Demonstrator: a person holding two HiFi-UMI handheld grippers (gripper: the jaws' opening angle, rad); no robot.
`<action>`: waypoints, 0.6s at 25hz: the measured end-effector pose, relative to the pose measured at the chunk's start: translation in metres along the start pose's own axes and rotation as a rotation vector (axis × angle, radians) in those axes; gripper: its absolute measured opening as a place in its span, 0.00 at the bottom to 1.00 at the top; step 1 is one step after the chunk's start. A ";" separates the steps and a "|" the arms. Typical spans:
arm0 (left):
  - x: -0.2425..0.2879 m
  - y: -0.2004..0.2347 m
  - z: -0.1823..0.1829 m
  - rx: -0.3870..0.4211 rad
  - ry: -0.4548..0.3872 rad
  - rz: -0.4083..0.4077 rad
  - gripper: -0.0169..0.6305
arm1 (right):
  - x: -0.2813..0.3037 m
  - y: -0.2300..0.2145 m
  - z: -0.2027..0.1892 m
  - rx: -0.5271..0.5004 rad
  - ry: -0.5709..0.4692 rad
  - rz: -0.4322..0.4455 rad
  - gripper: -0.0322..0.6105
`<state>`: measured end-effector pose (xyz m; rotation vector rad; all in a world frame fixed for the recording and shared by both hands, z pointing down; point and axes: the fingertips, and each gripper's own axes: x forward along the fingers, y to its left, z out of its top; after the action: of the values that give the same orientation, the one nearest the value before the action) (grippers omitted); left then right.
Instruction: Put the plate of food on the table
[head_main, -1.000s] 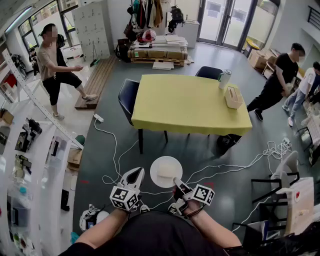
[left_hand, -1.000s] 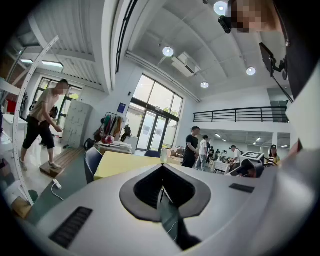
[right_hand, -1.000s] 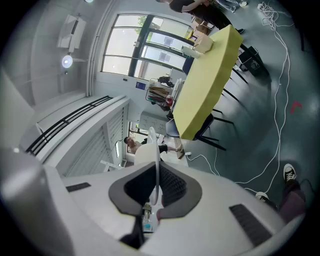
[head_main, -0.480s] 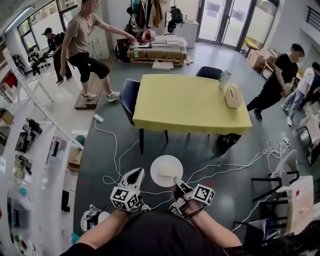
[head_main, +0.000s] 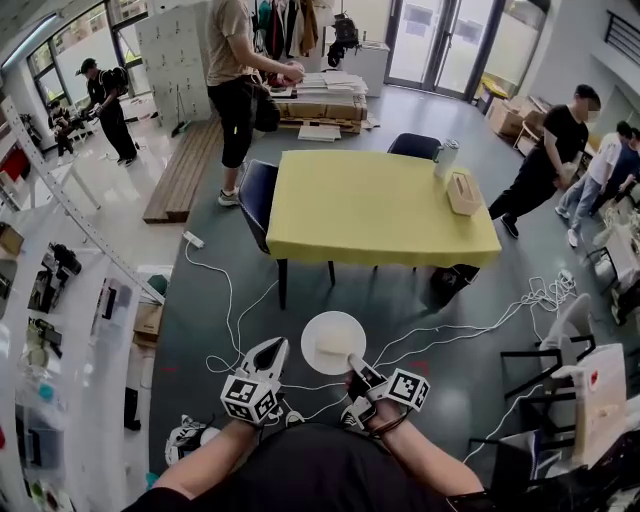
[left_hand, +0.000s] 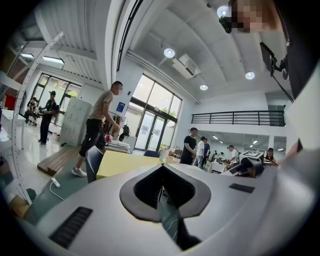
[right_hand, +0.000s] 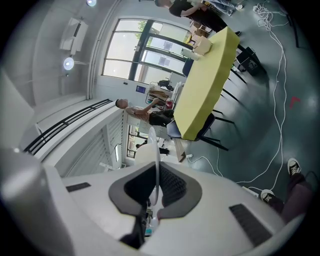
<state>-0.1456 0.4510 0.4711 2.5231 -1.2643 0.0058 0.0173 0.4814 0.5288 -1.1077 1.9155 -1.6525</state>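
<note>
Over the floor, well short of the yellow tabletop (head_main: 375, 205), the plate (head_main: 316, 326) carries pale food (head_main: 334, 344); the right tool (head_main: 354, 364) is clamped on its rim. Left tool (head_main: 270, 347): closed, empty, nearby.

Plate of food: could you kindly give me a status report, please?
Right tool shut on rim of round white plate, pale food aboard. Left tool shut, empty. Plate held above floor, short of yellow table. White cables across floor ahead.
</note>
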 end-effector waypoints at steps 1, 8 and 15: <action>-0.001 0.002 0.000 0.000 0.001 -0.004 0.04 | 0.001 0.001 -0.002 0.000 -0.002 0.000 0.08; -0.014 0.019 -0.003 -0.003 0.009 -0.029 0.04 | 0.007 0.002 -0.019 0.013 -0.026 -0.023 0.08; -0.019 0.032 -0.011 -0.010 0.025 -0.049 0.04 | 0.010 0.001 -0.028 0.007 -0.048 -0.035 0.08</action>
<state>-0.1807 0.4515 0.4873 2.5367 -1.1905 0.0198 -0.0095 0.4921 0.5362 -1.1739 1.8696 -1.6343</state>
